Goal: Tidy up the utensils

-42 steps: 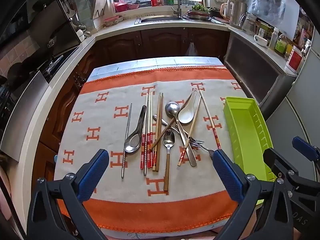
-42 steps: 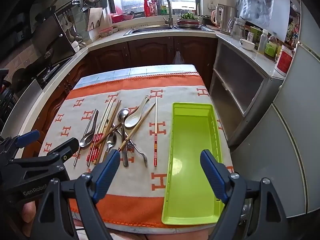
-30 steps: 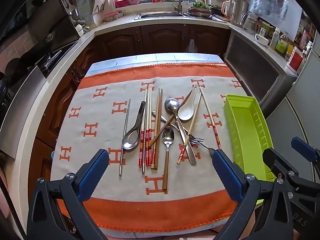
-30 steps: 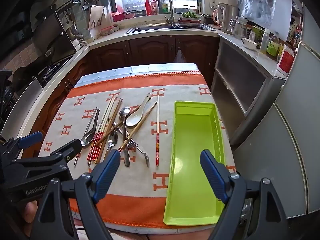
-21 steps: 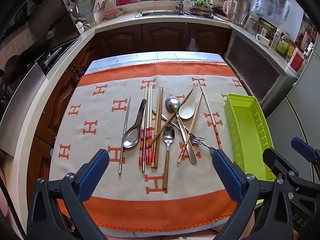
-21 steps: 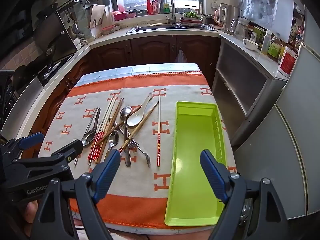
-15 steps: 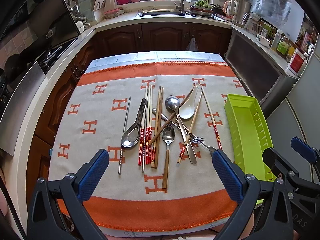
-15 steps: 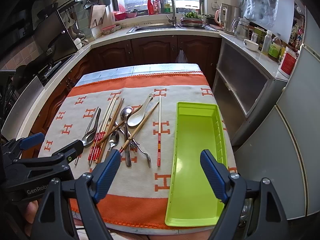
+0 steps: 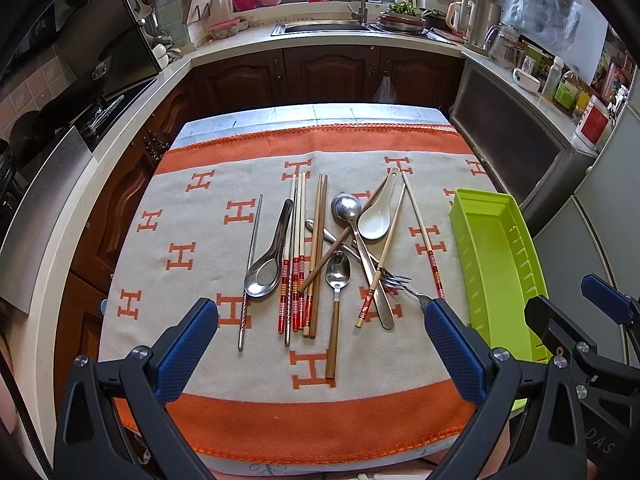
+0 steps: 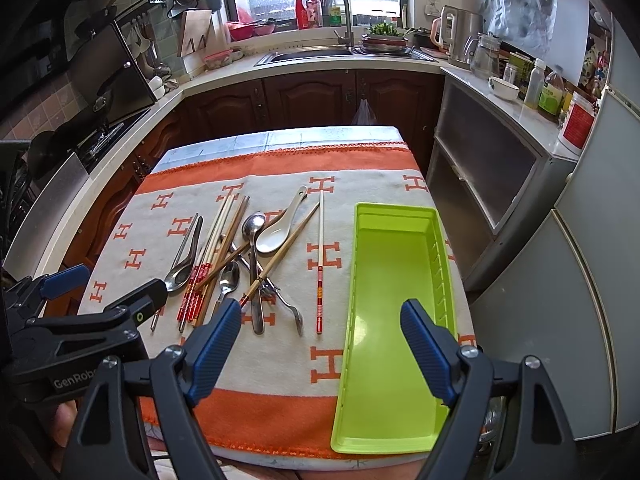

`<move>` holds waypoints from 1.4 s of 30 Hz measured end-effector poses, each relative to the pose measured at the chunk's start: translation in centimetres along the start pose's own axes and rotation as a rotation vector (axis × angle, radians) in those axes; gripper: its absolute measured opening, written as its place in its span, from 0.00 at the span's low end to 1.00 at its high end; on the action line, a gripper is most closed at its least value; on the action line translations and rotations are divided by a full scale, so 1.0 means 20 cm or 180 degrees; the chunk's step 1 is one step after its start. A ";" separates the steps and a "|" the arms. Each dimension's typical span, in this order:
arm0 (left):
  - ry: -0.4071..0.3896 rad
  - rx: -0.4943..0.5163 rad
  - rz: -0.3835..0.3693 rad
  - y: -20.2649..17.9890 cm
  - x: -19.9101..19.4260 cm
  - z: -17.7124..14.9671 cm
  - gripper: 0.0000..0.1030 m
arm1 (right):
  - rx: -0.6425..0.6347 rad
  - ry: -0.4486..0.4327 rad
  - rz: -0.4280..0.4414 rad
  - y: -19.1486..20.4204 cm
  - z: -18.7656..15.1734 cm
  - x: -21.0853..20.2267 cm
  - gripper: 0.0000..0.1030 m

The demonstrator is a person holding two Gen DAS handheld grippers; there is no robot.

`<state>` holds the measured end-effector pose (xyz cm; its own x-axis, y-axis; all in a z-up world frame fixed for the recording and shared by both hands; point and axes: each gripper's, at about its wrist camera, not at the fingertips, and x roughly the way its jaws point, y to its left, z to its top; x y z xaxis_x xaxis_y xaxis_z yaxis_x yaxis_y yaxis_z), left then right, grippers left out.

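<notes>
**Utensils piled on the cloth, green tray sitting empty**

Both grippers are hovering at the near edge of the counter (image 9: 256, 114), and neither one is holding anything. The left gripper (image 9: 320, 344) is showing its blue fingers (image 9: 186, 346) spread wide apart, with the whole utensil pile sitting in the gap beyond them. The right gripper (image 10: 320, 354) is doing the same thing, fingers (image 10: 426, 354) wide open, hanging over the near end of the lime green tray (image 10: 394, 444) and the cloth just left of it.

The orange and grey blanket (image 9: 280, 420) with the H pattern is covering most of the counter. Everything is lying in a loose heap around the middle of it: a single metal chopstick (image 9: 251, 268) off on the left, a steel soup spoon (image 9: 269, 260) just beside it, then a bundle of red-tipped chopsticks (image 9: 295, 276) and a pair of brown wooden chopsticks (image 9: 317, 256) running roughly parallel. A wooden-handled spoon (image 9: 336, 304) is pointing toward the camera, a big steel spoon (image 9: 360, 252) is crossing a fork (image 9: 394, 280), and a white ceramic spoon (image 9: 378, 216) is resting at the far side of the heap.

One red-tipped chopstick (image 10: 320, 260) is lying on its own between the pile and the tray, touching neither. The tray is sitting along the right edge of the cloth with nothing inside it.
</notes>
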<state>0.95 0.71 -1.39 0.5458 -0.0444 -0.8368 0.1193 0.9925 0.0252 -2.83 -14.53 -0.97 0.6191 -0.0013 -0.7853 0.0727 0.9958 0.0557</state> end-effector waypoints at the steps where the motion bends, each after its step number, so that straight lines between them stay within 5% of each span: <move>1: 0.0002 -0.0002 0.0000 0.00 0.00 0.00 0.99 | 0.0000 -0.0001 -0.0001 0.00 0.00 0.00 0.80; 42: -0.0014 -0.0004 0.0011 0.02 -0.03 0.01 0.99 | -0.0012 0.0002 0.0030 0.06 -0.01 0.01 0.80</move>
<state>0.91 1.09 -0.79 0.5497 -0.0415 -0.8343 0.1164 0.9928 0.0273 -2.80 -13.30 -1.10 0.6193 0.0082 -0.7851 0.0638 0.9961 0.0608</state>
